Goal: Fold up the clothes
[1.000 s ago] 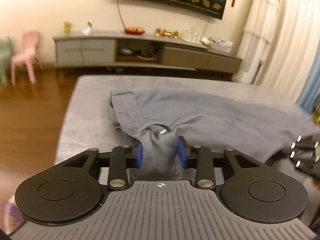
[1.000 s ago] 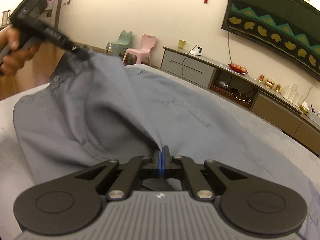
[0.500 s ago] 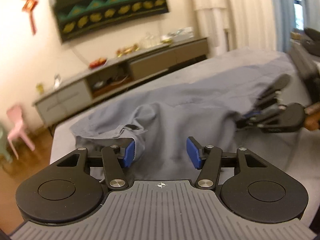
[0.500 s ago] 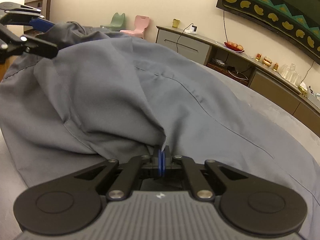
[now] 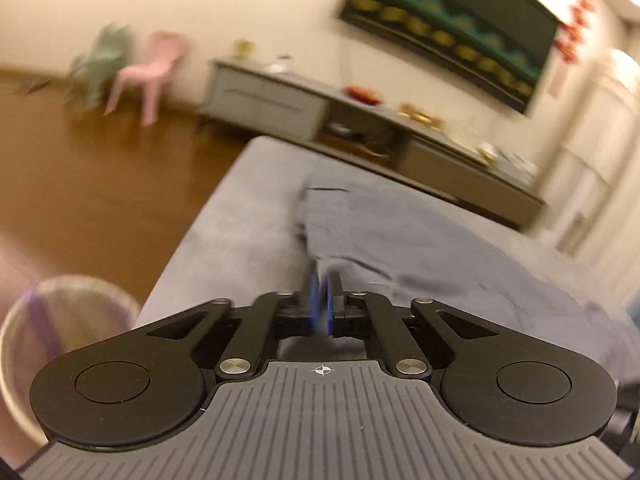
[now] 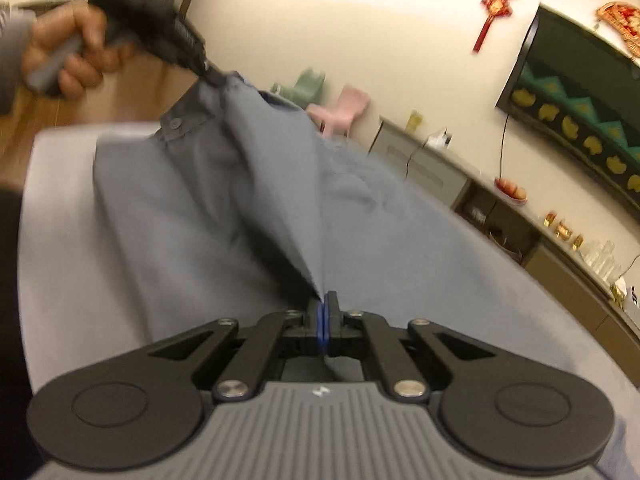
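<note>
A grey button-up shirt (image 6: 248, 200) lies spread over a grey padded surface (image 6: 60, 216). My right gripper (image 6: 323, 304) is shut on a fold of the shirt, which rises from its blue pads in a taut ridge. That ridge runs up to my left gripper (image 6: 210, 74), held by a hand (image 6: 68, 56) at the upper left and shut on the shirt near its collar. In the blurred left wrist view my left gripper (image 5: 323, 286) has its blue pads together on the grey shirt (image 5: 400, 236), which stretches away over the padded surface (image 5: 240, 232).
A low grey media cabinet (image 5: 360, 120) runs along the far wall under a dark wall screen (image 5: 448, 28). Pink (image 5: 148, 72) and green (image 5: 100, 64) small chairs stand on the wooden floor. A pale bin (image 5: 60, 320) sits beside the surface at the near left. Curtains (image 5: 600, 140) hang at right.
My left gripper, open half a second ago, has shut on the shirt near the collar and lifted it. The right gripper has kept its hold; the cloth between them is now pulled taut.
</note>
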Demonstrator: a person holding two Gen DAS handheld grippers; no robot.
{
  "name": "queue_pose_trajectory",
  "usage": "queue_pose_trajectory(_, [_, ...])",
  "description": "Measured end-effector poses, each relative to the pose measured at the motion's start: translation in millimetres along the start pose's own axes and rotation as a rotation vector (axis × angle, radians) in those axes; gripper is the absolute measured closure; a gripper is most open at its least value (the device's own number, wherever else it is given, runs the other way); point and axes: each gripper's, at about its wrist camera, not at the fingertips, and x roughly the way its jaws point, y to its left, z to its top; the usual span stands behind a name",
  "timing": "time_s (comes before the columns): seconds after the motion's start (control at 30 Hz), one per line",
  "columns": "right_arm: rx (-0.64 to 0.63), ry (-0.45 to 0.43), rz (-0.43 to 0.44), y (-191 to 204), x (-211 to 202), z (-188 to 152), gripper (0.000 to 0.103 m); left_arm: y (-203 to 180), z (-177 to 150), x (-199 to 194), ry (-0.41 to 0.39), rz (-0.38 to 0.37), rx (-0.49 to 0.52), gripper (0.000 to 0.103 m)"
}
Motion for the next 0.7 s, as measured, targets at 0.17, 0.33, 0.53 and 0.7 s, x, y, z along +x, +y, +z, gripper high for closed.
queue_pose_trajectory(0.17, [-0.040, 0.021, -0.003, 4.1, 2.7, -5.9, 0.101, -12.5, -13.6, -42.0, -0.071, 0.011, -0.081, 0.067])
queue_pose_trajectory(0.33, [-0.042, 0.008, 0.030, 3.0, -2.7, 3.7, 0.087, -61.1, -40.1, -75.6, 0.021, -0.086, 0.216, 0.065])
queue_pose_trajectory(0.53, [-0.045, 0.004, 0.150, 5.7, 18.3, 55.4, 0.058, -92.6, -94.7, -24.0, 0.243, -0.007, 0.486, 0.071])
queue_pose_trajectory(0.7, [-0.030, 0.133, 0.082, -7.2, 92.6, 72.5, 0.102, -88.6, -80.0, 24.8, 0.202, 0.207, 0.464, 0.078])
